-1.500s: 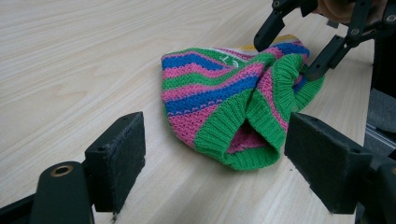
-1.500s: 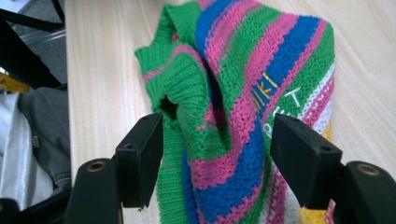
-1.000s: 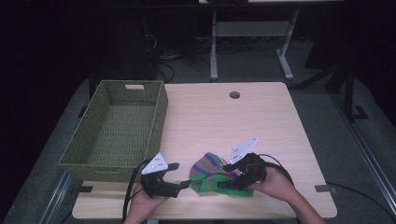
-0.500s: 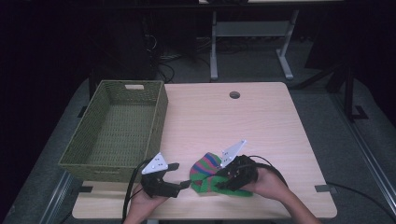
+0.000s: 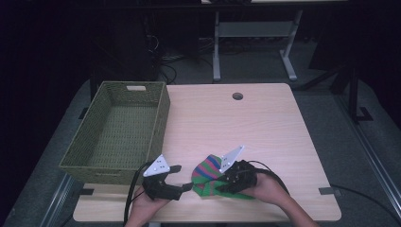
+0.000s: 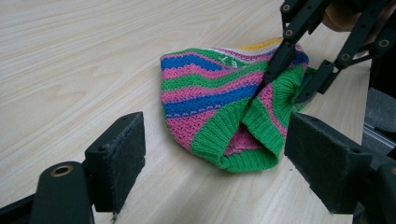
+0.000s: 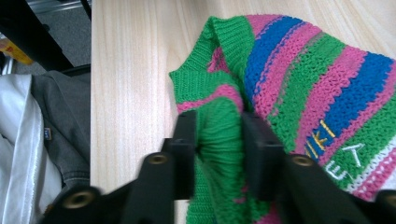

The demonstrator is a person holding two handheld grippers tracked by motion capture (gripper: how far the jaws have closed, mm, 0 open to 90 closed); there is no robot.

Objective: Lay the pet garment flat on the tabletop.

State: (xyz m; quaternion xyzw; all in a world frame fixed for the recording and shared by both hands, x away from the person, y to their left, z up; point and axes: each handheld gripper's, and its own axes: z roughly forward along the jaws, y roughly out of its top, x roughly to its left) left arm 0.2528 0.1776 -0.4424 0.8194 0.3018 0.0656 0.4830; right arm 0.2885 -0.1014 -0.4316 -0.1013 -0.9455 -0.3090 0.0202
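Right tongs (image 7: 218, 140) pinch the striped hat's (image 6: 219, 100) green cuff; left tongs (image 6: 215, 161) gape wide beside it.

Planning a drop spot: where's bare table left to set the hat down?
Open wood runs from the basket rightward past the cable hole to the table's right edge. The near edge is crowded: striped hat, left gripper open beside it, right gripper pinching its green cuff. The basket's inside looks empty.

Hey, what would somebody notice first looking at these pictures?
The bright striped knit hat at the table's near edge, its green cuff pinched by the right gripper. The left gripper faces the hat, jaws open. A woven green basket sits empty at the table's left.
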